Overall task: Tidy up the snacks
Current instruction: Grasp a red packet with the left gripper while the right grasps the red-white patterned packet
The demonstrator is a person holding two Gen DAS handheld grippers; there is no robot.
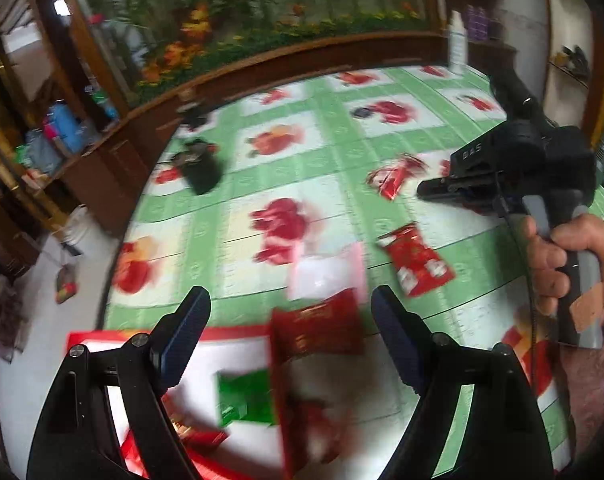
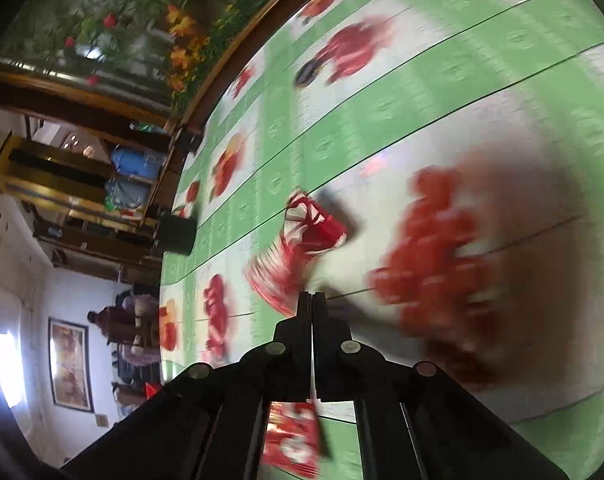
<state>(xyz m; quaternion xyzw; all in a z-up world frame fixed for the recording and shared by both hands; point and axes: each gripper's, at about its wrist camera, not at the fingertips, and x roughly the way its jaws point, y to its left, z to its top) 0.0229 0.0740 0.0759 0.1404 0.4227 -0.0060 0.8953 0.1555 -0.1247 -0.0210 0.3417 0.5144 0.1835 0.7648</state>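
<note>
The left tool [image 1: 290,320] is hanging wide open over the red-rimmed tray [image 1: 102,338], where a green packet [image 1: 246,398] is lying; the right tool [image 2: 312,300] is closed, empty. Red packets [image 1: 418,262] are waiting on the bench [image 1: 342,144] (roughly midway, I'd judge).

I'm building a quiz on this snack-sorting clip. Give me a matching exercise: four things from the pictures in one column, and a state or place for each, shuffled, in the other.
Things:
1. left gripper
2. right gripper
3. green packet
4. white bottle

States or places:
A. standing at the table's far edge
B. fingers pressed together
C. fingers spread wide
D. lying in the red-rimmed tray

Pairs: 1-C, 2-B, 3-D, 4-A
</note>
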